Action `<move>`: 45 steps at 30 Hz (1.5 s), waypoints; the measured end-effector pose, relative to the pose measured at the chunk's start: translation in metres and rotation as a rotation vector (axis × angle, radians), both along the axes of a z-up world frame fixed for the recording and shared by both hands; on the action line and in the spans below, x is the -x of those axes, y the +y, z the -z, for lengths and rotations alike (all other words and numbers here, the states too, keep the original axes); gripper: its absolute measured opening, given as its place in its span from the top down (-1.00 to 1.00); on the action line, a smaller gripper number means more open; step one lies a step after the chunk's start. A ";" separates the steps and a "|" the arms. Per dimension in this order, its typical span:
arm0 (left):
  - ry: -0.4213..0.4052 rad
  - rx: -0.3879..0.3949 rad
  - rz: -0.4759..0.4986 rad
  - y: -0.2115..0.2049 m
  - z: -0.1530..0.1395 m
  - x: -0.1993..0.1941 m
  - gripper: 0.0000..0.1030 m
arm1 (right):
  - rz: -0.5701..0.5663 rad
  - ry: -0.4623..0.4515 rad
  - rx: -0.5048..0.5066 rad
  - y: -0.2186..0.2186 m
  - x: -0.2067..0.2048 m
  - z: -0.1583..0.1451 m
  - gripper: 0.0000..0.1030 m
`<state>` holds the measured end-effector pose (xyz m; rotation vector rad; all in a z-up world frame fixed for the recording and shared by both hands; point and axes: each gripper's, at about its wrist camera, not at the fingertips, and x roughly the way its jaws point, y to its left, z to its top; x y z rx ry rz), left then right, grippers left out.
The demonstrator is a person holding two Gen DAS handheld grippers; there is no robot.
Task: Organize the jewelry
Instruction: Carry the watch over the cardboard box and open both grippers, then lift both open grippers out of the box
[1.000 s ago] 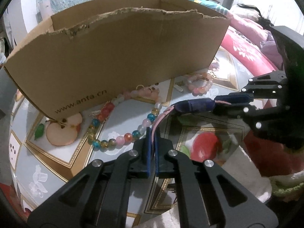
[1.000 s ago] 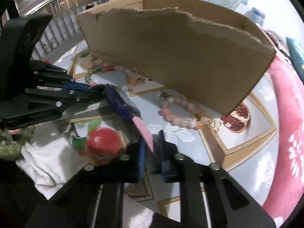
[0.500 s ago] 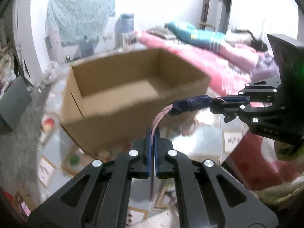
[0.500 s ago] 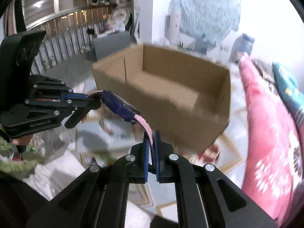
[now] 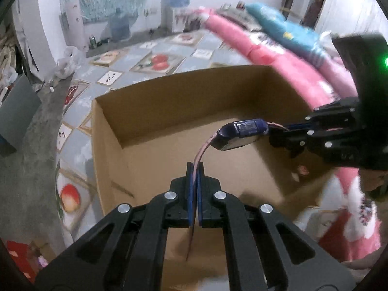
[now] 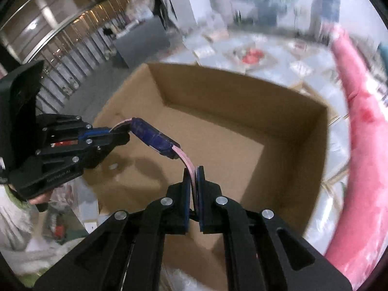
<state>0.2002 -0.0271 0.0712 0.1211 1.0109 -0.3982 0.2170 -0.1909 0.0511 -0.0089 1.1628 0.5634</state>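
Cardboard is filling the middle of both views: an open brown box [image 5: 169,111] is sitting on a fruit-patterned floor covering [image 5: 155,63], its bare bottom facing up at the cameras. A watch [image 5: 238,133] with a dark blue case and a pink strap [image 5: 202,149] is hanging above the inside of the box, stretched between the two tools. The left claw [image 5: 194,169] is pinching one end of the strap, its blue pads pressed together on it. The right claw [image 6: 194,172] is gripping the other end in the same way, its pads squeezing the pink band edge-on. In the right wrist view the watch [image 6: 155,138] is arching from the left claw [image 6: 118,135] over to the right one, well clear of the box [image 6: 242,101] floor. A small pale speck is lying on the box bottom, possibly a bead, though blur is making that hard to confirm. Pink bedding [image 5: 278,58] is running along the right side of the box.
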 end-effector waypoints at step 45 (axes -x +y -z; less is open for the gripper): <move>-0.166 0.056 -0.230 0.065 0.040 0.173 -0.66 | 0.190 -0.331 0.080 -0.021 0.193 -0.016 -0.71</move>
